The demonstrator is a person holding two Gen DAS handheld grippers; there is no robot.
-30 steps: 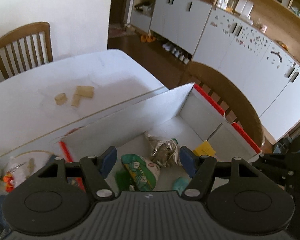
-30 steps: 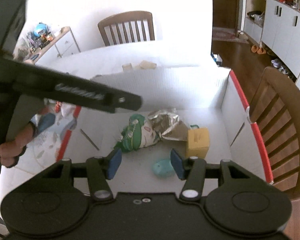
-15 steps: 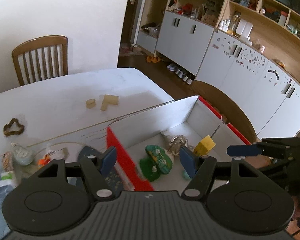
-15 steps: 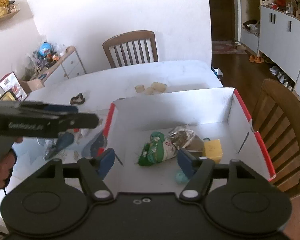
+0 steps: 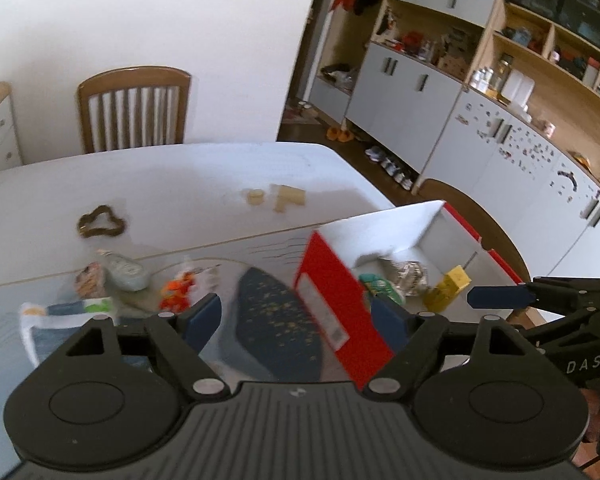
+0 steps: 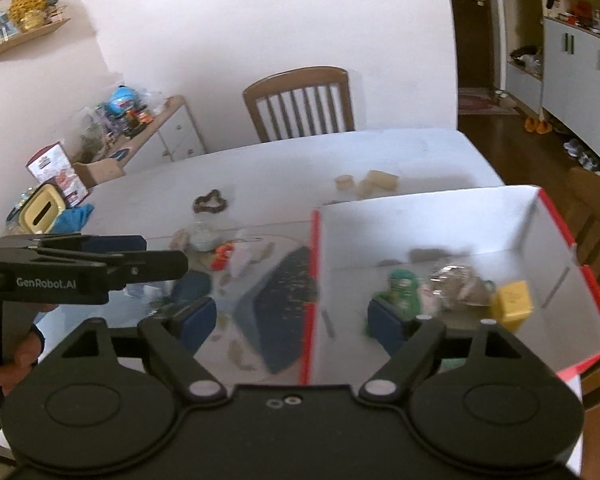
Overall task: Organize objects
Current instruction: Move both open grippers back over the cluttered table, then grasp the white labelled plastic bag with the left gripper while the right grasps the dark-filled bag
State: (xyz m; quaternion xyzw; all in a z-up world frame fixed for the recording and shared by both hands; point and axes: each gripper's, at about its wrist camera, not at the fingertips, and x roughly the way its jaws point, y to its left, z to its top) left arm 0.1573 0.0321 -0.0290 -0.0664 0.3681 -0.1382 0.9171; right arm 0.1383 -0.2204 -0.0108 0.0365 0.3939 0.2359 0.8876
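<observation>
Legible markings: "GenRobot.AI" in white lettering on the side of the left gripper [image 6: 96, 270], seen from the right wrist view. "DAS" in pale lettering on the body of the right gripper [image 5: 500, 298], at the right edge of the left wrist view. The white label on the red box [image 5: 342, 320] end is unreadable.

The right gripper [image 6: 292, 320] hangs over the table [image 6: 260, 176], its jaws just opened wide with nothing gripped; the box [image 6: 420, 220] holds a green packet [image 6: 404, 284], foil wrapper [image 6: 456, 284] and yellow carton [image 6: 514, 300]; the left gripper [image 6: 140, 252] reaches in at left.
</observation>
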